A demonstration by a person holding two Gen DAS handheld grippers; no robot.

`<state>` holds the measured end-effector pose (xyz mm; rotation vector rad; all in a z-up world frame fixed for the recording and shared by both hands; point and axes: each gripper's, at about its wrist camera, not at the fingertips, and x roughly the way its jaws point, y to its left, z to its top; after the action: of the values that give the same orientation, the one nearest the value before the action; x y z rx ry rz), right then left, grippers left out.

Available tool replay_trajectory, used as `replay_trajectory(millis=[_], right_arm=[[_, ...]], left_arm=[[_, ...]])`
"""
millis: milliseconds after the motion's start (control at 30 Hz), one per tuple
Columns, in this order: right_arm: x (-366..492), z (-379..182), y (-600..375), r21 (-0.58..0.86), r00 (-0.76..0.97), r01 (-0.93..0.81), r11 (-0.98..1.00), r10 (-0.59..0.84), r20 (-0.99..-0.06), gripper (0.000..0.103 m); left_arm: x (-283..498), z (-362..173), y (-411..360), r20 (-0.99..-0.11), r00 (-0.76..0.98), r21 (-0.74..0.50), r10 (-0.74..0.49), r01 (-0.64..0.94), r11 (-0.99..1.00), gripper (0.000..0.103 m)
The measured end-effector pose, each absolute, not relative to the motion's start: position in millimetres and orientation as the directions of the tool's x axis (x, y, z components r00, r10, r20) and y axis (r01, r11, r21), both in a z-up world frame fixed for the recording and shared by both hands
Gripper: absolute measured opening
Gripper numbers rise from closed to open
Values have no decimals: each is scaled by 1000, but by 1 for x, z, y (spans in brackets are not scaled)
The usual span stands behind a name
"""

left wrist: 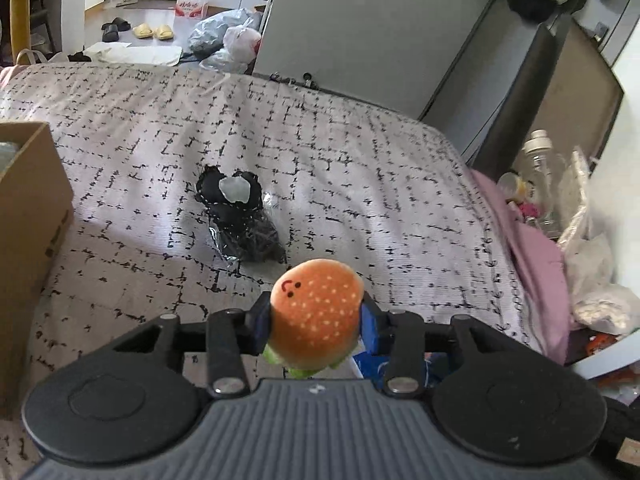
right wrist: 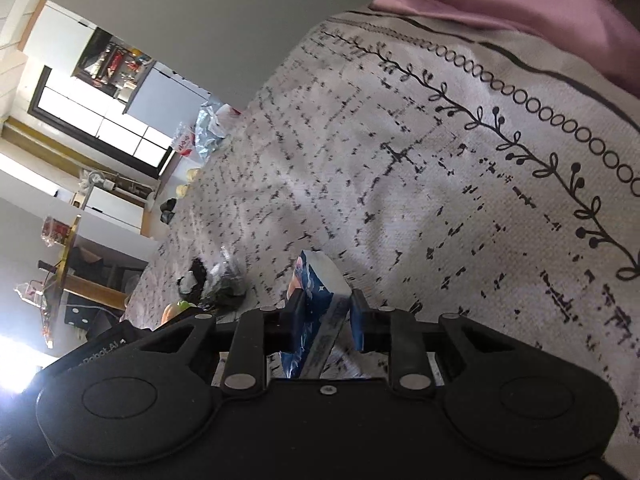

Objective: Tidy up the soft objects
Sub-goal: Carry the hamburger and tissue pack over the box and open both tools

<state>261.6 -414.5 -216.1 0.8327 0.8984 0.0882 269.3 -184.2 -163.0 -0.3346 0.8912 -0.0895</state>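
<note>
A plush hamburger toy (left wrist: 316, 312), its orange bun stitched with a small smiling face, sits clamped between the blue-padded fingers of the left gripper (left wrist: 316, 322), held above the near edge of a bed (left wrist: 360, 152) spread with a pale cover crossed by broken black lines. Farther out on the cover, near the middle, lies a black bundle in clear plastic wrap (left wrist: 240, 216); a cardboard box (left wrist: 28, 208) stands at the left edge. The right gripper (right wrist: 325, 312), turned on its side low over the same cover, has its fingers closed narrowly on a blue printed packet (right wrist: 316, 300) with a white end, which stands just above the fabric. Plastic bags (left wrist: 228, 40) and slippers (left wrist: 154, 31) lie on the floor beyond the far side.
</note>
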Motion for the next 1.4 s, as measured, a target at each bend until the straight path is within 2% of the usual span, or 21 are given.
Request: replay_trajectory(millis=[900, 1333, 1400], right_arm=[[209, -117, -348, 640, 719, 76, 765, 403, -566, 23], [203, -87, -306, 614, 725, 7, 789, 419, -547, 23], [202, -85, -299, 610, 723, -2, 793, 422, -547, 19]], left_arm=[[181, -78, -90, -676, 719, -348, -162, -117, 930, 43], [161, -60, -40, -655, 746, -363, -117, -175, 915, 43], [160, -59, -34, -652, 749, -366, -115, -179, 913, 43]])
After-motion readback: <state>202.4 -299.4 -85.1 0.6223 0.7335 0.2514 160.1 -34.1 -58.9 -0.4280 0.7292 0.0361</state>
